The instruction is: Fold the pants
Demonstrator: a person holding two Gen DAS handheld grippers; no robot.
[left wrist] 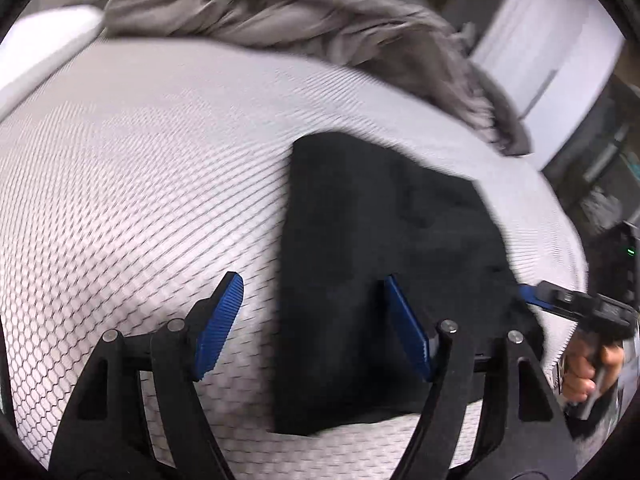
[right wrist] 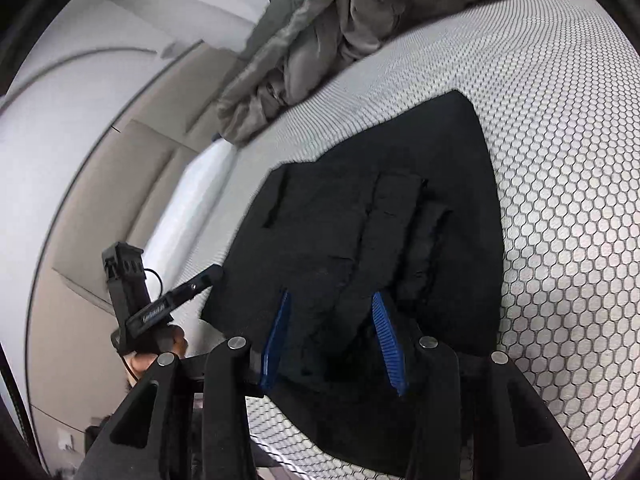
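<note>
Pants [right wrist: 360,240] lie folded on the bed [left wrist: 140,180], below the blanket [left wrist: 280,12]. Soft, limp, light; grasp layered edges. Left tool [left wrist: 312,328] released, empty; right tool [right wrist: 330,340] clenched on pants' near edge.

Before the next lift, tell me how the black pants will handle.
The black pants will probably be floppy: they lie in soft, flat layers on the mattress. Likely light, since folded edges show no stiffness. They should not slide much; the fabric looks matte, and the mattress cover is textured.

left gripper [left wrist: 312,320] fingers spread, empty; right gripper [right wrist: 330,336] half-parted.
</note>
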